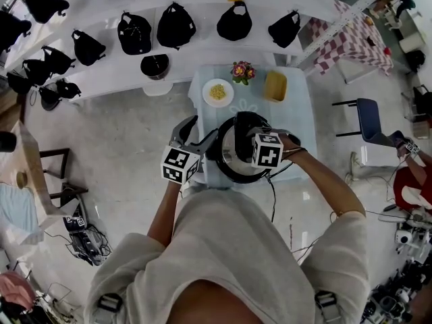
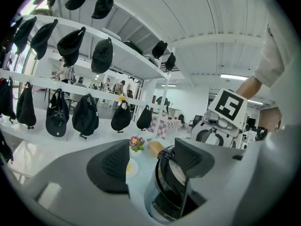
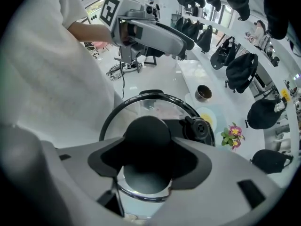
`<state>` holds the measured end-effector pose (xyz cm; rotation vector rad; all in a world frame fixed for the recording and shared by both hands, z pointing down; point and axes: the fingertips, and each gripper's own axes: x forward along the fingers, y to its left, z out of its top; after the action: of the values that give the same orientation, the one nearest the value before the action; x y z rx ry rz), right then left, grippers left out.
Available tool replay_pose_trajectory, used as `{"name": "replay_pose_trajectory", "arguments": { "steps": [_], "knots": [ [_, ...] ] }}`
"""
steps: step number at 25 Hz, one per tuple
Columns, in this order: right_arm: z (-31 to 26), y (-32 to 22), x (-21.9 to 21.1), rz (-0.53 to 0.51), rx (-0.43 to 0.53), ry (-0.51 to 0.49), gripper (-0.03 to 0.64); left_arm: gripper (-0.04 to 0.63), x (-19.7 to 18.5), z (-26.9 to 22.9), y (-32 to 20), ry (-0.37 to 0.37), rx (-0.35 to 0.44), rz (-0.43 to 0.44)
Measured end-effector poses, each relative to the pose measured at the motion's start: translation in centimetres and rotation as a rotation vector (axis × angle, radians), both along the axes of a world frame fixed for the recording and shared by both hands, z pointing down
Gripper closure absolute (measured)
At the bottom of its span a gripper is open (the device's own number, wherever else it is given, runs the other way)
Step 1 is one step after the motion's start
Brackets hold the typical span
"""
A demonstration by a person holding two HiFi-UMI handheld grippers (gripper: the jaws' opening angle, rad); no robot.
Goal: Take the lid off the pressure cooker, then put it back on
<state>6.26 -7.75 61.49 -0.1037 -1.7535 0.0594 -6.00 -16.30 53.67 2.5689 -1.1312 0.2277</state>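
1. We look steeply down on a small table under a pale blue cloth. The cooker stands at its near edge, just in front of the person.
2. The glass lid lies on the cooker, with a round black knob at its centre.
3. The right gripper points steeply down over the lid. Its jaws stand wide, one on each side of the knob, with the pads close beside it. We cannot tell whether they touch it.
4. The left gripper is held almost level at the cooker's left side. Its jaws are apart and empty, and the cooker shows behind its right jaw.
5. Beyond the cooker on the table are a plate of yellow food, flowers and a yellow box.
6. White shelves past the table carry black caps.
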Motion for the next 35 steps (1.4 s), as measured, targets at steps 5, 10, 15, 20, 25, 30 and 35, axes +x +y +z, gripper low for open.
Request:
{"name": "replay_pose_trajectory", "arguments": {
  "steps": [5, 10, 15, 20, 25, 30, 35],
  "knots": [
    [0.1, 0.0, 0.1, 0.013, 0.004, 0.010, 0.348, 0.299, 0.4, -0.8, -0.2, -0.002, 0.025, 0.011],
    [-0.2, -0.7, -0.3, 0.110, 0.003, -0.001, 0.348, 0.299, 0.6, -1.2, -0.6, -0.004, 0.032, 0.016],
    [-0.1, -1.4, -0.1, 0.284, 0.000, 0.008, 0.348, 0.299, 0.9, -1.2, -0.7, -0.001, 0.032, 0.021],
    [-0.1, -2.0, 0.2, 0.449, -0.002, 0.002, 0.348, 0.299, 1.4, -1.1, -0.9, 0.003, 0.034, 0.032],
    [0.0, -2.1, 0.3, 0.525, -0.007, 0.015, 0.348, 0.299, 1.4, -1.1, -0.8, -0.001, 0.031, 0.035],
    [0.0, -2.0, 0.3, 0.514, -0.001, 0.003, 0.347, 0.299, 0.8, -1.2, -0.8, -0.002, 0.034, 0.023],
    [-0.2, -1.8, 0.5, 0.490, 0.010, -0.005, 0.347, 0.299, 1.3, -1.2, -0.4, -0.007, 0.033, 0.035]
  ]
}}
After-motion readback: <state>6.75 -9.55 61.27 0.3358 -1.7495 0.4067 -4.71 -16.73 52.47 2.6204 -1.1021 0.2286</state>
